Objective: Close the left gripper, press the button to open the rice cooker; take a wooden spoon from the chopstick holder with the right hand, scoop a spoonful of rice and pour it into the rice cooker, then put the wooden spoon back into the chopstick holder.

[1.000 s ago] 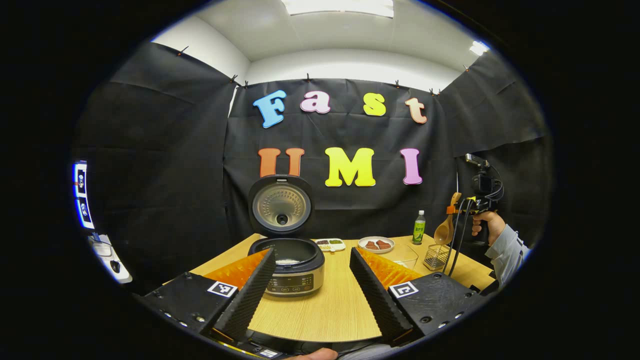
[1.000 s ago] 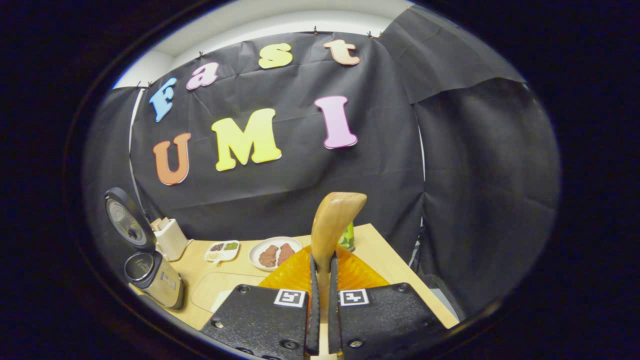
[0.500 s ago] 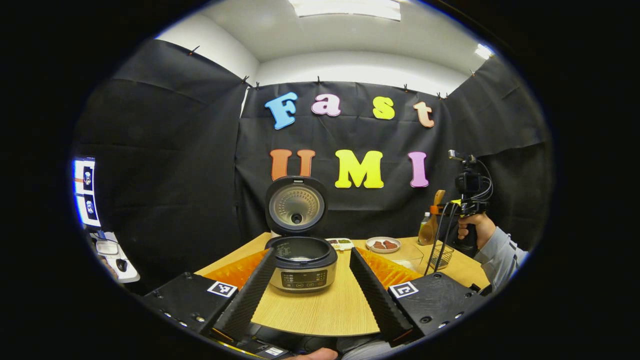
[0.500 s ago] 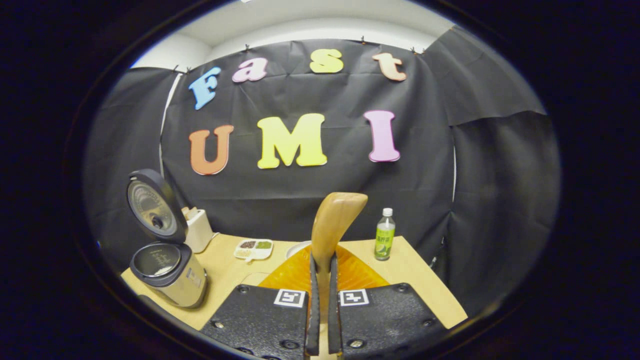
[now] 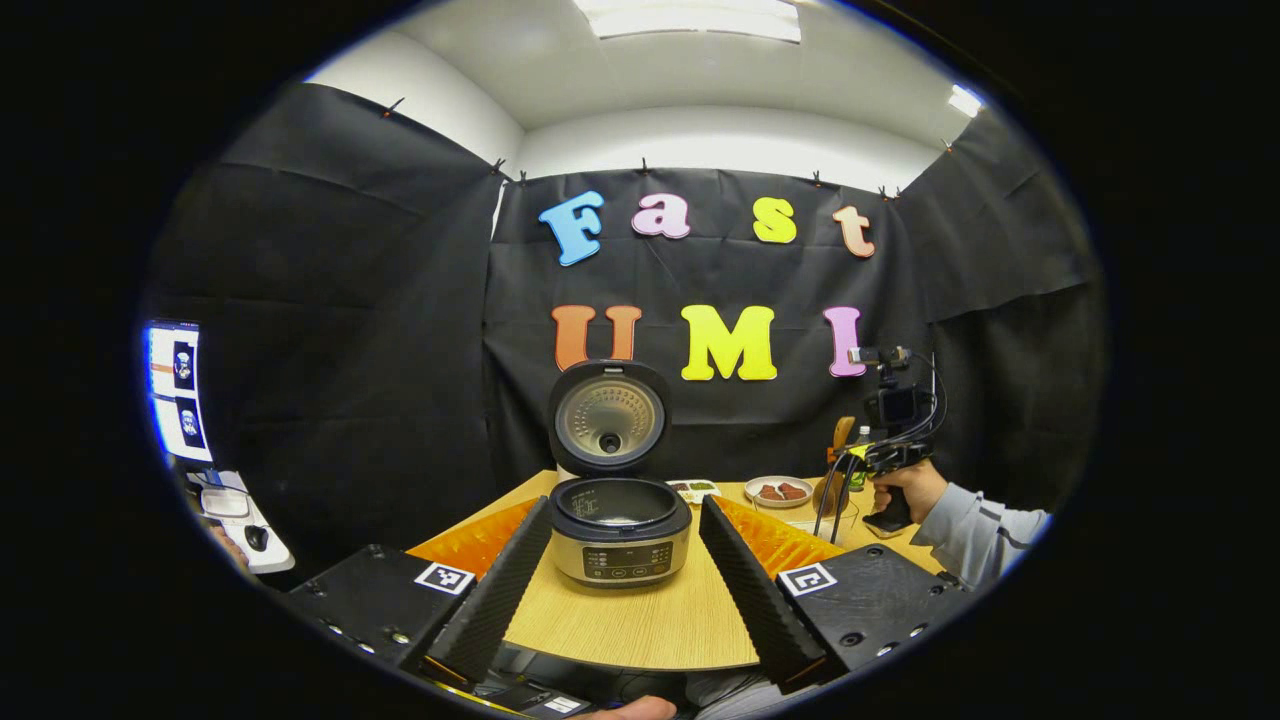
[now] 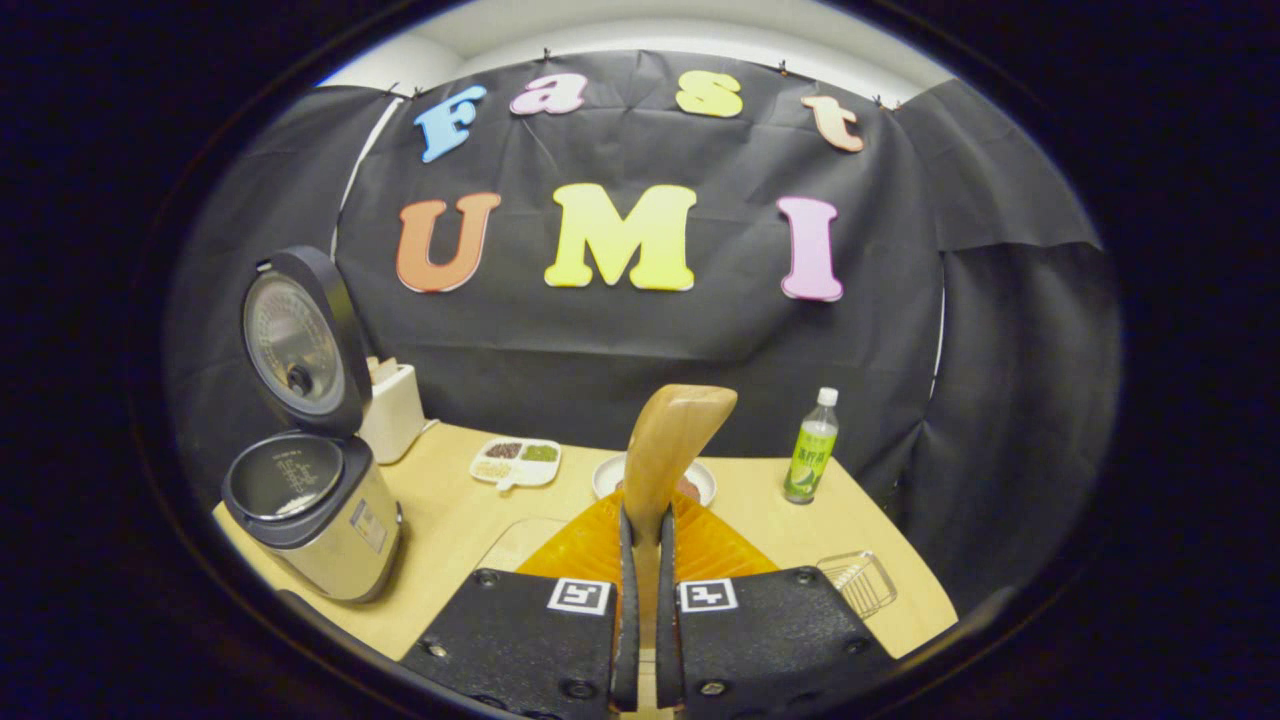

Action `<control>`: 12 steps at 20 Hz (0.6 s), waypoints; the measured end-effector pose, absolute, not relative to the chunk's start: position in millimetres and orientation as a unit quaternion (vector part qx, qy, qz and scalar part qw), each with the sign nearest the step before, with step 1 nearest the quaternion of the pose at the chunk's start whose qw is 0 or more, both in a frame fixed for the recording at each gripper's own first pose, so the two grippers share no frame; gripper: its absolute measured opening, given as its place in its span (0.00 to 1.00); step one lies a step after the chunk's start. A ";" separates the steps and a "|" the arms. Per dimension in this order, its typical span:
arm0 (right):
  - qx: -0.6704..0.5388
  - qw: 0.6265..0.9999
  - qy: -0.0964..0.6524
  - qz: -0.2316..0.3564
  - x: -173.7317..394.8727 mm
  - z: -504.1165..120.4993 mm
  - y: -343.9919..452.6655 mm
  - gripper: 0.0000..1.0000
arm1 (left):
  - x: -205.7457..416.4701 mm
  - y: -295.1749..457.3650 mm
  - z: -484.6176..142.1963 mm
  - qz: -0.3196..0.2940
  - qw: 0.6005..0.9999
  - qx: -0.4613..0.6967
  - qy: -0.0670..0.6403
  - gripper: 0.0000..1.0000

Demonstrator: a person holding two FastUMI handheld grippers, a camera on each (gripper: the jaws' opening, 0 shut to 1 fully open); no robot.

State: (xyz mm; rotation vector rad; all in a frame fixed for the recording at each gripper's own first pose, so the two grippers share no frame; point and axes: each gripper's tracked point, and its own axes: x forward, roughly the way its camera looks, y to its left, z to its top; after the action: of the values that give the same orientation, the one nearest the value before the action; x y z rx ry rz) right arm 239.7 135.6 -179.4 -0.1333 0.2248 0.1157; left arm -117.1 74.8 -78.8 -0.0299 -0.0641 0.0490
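Counter (image 5: 640, 620), light wood, carries everything. Rice cooker (image 5: 620, 530) is the biggest item: lid up and upright behind the pot, inner pot open, control panel facing the left gripper view; it sits centred between the left tongs' fingers there. In the right gripper view the rice cooker (image 6: 310, 520) stands at the left edge of the counter (image 6: 450, 530), lid tilted back, a little white rice visible in the bottom of the pot. A white box-shaped appliance (image 6: 392, 410) is just behind it.

Left tongs (image 5: 625, 575): spread wide, holding nothing, hovering in front of the cooker.

Right tongs (image 6: 645, 640): closed down on the wooden spoon (image 6: 668, 450), both fingers pressing its handle, bowl of the spoon sticking up and forward. From the left gripper view the right tongs (image 5: 845, 470) are over the far right part of the counter, gripped by a hand (image 5: 900, 485) in a grey sleeve, with the wooden spoon (image 5: 832, 480) hanging bowl-down above a clear container (image 5: 820, 515) (contents too small to tell).

Green bottle (image 6: 810, 448) stands upright at the back right. White plate (image 6: 700, 482) with brown food is behind the spoon, partly hidden. Divided dish (image 6: 515, 462) holds small heaps of grains. Chopstick holder (image 6: 858, 582), a wire basket, is near the right front edge.
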 end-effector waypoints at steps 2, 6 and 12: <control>-0.075 0.989 0.119 0.049 251.4 -193.8 132.0 0.12 | -116.3 72.4 -78.3 0.021 0.999 -0.019 -0.033 0.95; -0.120 0.983 0.132 0.035 265.3 -225.7 123.2 0.12 | -108.7 73.3 -87.0 0.021 0.999 -0.012 -0.023 0.95; -0.185 0.974 0.123 0.047 264.1 -253.9 131.8 0.12 | -104.6 71.7 -98.4 0.020 1.000 -0.014 -0.008 0.95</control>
State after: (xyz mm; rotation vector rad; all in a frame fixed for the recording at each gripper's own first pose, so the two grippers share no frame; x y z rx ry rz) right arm 264.1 131.8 -253.9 -0.3730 0.2485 0.0957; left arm -104.6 71.7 -98.4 -0.0288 -0.0152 0.0394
